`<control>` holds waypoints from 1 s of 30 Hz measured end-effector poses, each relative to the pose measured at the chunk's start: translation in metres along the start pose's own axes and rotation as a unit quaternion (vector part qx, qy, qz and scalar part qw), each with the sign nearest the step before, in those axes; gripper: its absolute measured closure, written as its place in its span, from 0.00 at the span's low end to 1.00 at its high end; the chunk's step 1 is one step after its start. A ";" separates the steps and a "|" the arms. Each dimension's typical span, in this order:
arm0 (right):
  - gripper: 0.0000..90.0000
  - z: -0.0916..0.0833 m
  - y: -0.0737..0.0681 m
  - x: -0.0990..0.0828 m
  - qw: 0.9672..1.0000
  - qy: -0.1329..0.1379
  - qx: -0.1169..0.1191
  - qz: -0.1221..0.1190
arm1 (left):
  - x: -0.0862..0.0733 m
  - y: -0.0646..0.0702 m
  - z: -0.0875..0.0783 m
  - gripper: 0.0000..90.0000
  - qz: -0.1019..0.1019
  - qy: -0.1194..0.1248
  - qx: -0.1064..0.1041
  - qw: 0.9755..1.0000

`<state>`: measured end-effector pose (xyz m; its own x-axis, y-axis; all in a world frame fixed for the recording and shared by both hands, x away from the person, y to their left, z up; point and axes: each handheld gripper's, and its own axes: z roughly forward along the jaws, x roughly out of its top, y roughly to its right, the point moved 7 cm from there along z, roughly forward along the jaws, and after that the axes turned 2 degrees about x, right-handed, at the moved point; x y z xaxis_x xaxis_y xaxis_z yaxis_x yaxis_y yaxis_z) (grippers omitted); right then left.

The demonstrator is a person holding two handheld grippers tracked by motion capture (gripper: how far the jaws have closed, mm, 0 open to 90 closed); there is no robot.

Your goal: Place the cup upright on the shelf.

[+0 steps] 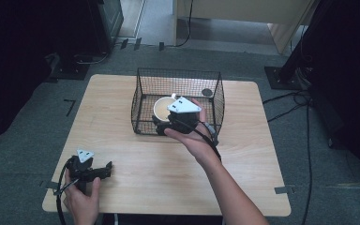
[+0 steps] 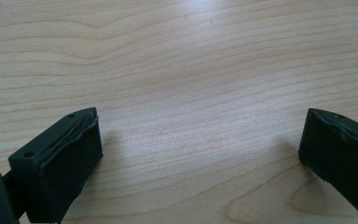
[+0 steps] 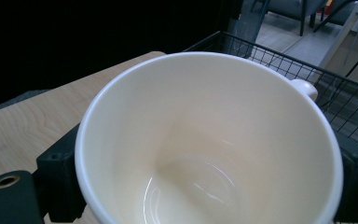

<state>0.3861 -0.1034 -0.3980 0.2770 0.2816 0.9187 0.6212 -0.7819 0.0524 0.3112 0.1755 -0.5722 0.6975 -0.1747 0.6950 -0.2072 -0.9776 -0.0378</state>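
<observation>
A cream mug (image 1: 163, 108) sits within the outline of a black wire basket (image 1: 178, 71) at the table's middle back. My right gripper (image 1: 165, 116) is shut on the mug, reaching in over the basket's near wall. In the right gripper view the mug (image 3: 205, 140) is empty, its handle (image 3: 305, 87) points away, and a jaw presses each side. I cannot tell whether the mug touches the basket floor. My left gripper (image 1: 107, 168) is open near the table's front left corner, and its jaws stand wide apart over bare wood (image 2: 200, 158).
A small dark round object (image 1: 207, 92) lies in the basket's far right corner. The wooden table (image 1: 243, 154) stands on grey carpet, with cables (image 1: 304, 108) and stand bases around it. A person's forearm (image 1: 225, 187) crosses the table's front middle.
</observation>
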 end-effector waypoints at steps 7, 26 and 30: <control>0.10 0.014 0.018 0.011 1.000 0.010 -0.002 0.000 | 0.000 0.000 0.000 0.00 0.001 0.000 0.000 1.000; 0.10 0.057 0.065 0.002 0.999 -0.006 -0.027 0.018 | 0.000 0.000 0.000 0.00 0.002 0.000 0.000 1.000; 0.10 0.067 0.073 0.002 1.000 0.006 -0.024 0.019 | 0.000 0.000 0.000 0.00 0.002 0.000 0.000 1.000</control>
<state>0.4813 -0.1228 -0.4181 0.2906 0.2455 0.9248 0.5749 -0.8174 0.0363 0.3112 0.1758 -0.5723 0.6971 -0.1790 0.6943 -0.2099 -0.9769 -0.0411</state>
